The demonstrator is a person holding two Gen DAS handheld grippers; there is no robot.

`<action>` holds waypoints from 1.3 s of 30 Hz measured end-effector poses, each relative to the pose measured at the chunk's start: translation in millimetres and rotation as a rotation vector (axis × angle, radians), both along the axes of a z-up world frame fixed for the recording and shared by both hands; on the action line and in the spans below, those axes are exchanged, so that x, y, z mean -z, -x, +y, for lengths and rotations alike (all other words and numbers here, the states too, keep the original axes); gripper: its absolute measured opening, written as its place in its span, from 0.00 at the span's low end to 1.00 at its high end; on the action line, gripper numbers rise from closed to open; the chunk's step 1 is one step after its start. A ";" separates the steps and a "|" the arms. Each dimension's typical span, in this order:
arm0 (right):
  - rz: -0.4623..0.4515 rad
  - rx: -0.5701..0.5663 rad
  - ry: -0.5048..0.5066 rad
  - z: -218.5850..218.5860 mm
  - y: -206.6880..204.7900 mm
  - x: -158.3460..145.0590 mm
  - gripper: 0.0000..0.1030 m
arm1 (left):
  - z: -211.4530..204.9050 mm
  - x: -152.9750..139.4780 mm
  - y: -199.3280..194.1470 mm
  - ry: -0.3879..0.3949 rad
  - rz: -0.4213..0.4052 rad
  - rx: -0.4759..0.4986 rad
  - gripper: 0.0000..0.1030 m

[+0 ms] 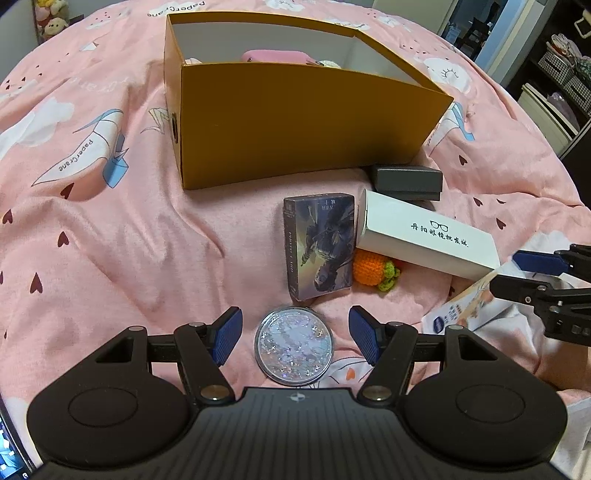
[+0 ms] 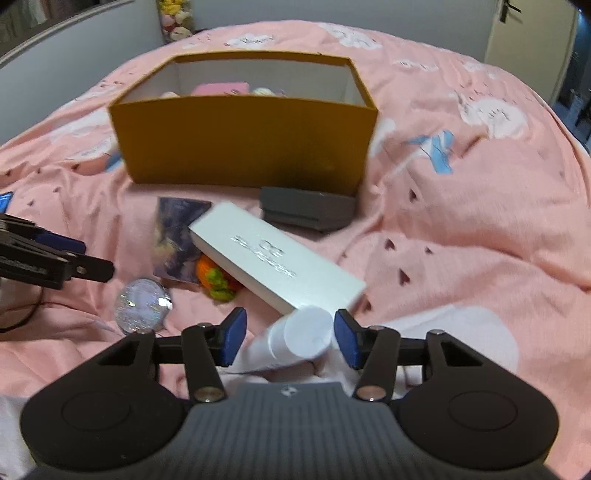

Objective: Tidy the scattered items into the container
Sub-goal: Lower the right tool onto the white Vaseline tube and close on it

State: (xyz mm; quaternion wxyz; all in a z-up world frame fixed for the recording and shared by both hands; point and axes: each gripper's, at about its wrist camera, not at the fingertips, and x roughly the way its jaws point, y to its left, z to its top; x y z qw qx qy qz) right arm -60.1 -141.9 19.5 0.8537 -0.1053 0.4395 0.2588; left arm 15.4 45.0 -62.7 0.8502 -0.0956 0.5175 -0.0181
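Right tool half-open around a white plastic tube, pads not visibly pressing. Left tool gapes wide over a round glitter-filled disc, holding nothing. The smooth tube may slip free.

We see a pink bedspread printed with paper cranes and hearts. Stuffed toys sit beyond the bed. Checked storage bins stand on shelves.

I see a bed under a pink printed sheet. Plush toys sit far left by a grey wall; shelves with bins stand far right.
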 end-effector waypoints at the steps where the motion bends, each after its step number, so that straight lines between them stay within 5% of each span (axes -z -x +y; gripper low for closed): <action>1: 0.000 -0.027 -0.035 2.0 0.9 -3.5 0.54 | 0.3 -0.1 0.0 0.001 0.000 0.000 0.73; 11: 0.013 -0.072 -0.036 11.1 1.4 -7.1 0.53 | 4.5 -4.6 1.7 0.001 -0.009 -0.009 0.73; 26: 0.030 -0.349 0.306 2.6 4.6 15.7 0.58 | -0.7 -7.7 3.4 -0.010 -0.019 0.012 0.73; 29: 0.064 -0.306 0.279 5.0 -4.7 20.2 0.46 | 0.7 -8.0 3.5 -0.010 -0.019 0.005 0.73; 31: 0.061 -0.295 0.270 9.3 -5.8 21.7 0.28 | 2.1 -8.0 3.4 -0.009 -0.019 0.000 0.73; 39: -0.018 -0.319 0.207 35.7 -6.9 15.4 0.24 | 4.1 -6.9 3.8 -0.011 -0.013 0.000 0.73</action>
